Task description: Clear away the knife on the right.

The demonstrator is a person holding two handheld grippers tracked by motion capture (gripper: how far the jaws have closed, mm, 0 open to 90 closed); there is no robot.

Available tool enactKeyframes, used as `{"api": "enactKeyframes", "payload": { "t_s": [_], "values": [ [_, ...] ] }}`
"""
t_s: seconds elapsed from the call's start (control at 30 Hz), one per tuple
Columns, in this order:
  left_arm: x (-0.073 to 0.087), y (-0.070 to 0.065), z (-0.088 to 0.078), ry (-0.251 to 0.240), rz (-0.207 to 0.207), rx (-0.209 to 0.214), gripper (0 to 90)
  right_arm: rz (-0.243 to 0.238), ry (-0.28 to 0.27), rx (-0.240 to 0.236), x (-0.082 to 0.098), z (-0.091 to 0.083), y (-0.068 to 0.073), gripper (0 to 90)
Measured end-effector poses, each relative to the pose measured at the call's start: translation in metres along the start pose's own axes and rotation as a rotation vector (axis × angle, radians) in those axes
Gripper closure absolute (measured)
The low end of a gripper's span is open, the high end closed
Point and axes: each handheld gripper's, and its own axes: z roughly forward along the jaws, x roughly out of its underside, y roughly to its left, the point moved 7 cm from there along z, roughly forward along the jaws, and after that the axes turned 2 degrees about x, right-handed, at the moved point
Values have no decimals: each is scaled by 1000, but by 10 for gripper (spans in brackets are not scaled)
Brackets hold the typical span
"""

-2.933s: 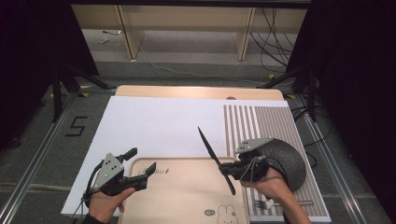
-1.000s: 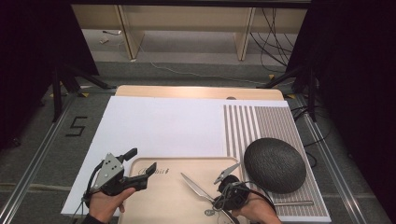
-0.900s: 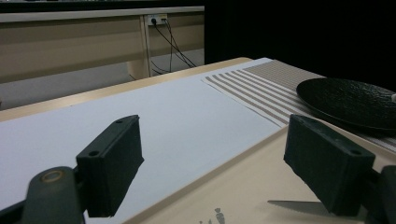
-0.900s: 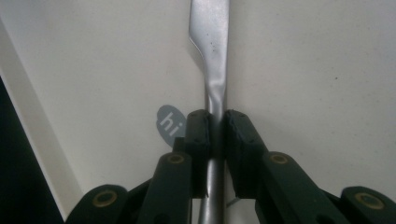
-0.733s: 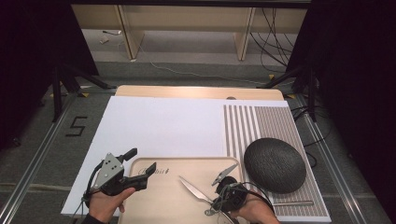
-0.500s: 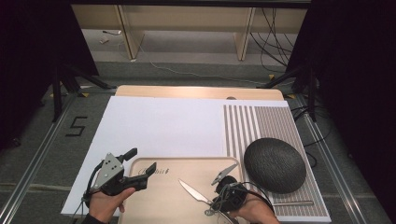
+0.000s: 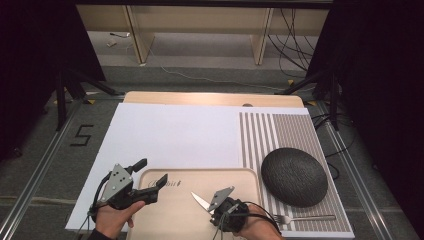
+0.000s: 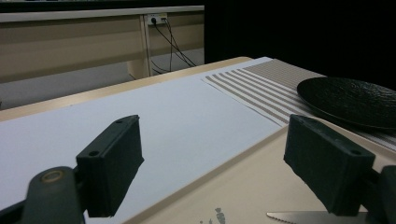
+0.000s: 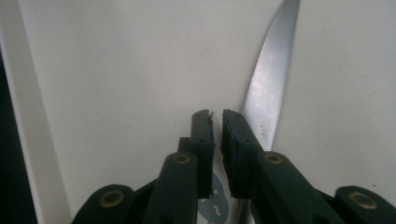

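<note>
Left hand-held gripper [image 7: 150, 179] hovers at the left rim of the pale wooden tray [image 7: 172, 220], jaws wide apart, empty. The steel knife [image 7: 201, 200] lies on the tray middle, blade pointing up-left. Right hand-held gripper [image 9: 217, 122], nearer, has just been closing, jaws nearly together just left of the blade, nothing visibly between them.

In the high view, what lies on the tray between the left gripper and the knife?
Nothing but bare tray, apart from a small printed mark near its upper left corner. The high view shows it: the left gripper hangs open at the tray's left edge, the knife lies further right.
</note>
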Motion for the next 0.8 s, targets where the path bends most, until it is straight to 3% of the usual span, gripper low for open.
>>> {"api": "enactKeyframes", "payload": {
  "t_s": [0.1, 0.33, 0.5, 0.57, 0.63, 0.8],
  "values": [
    [0, 0, 0, -1, -1, -1, 185, -54, 45, 69, 1, 4, 0, 883],
    [0, 0, 0, 2, 2, 1, 186, -78, 56, 116, 1, 4, -4, 900],
    [0, 0, 0, 0, 2, 1, 187, -44, 75, 143, 5, 1, -11, 900],
    [0, -1, 0, -1, 1, 0, 187, -20, 81, 148, 8, -1, -16, 900],
    [0, -1, 0, 0, 4, 1, 187, 35, 86, 147, 13, -4, -22, 900],
    [0, -1, 0, 1, 3, 3, 188, 77, 99, 149, 19, -8, -28, 900]
  ]
}}
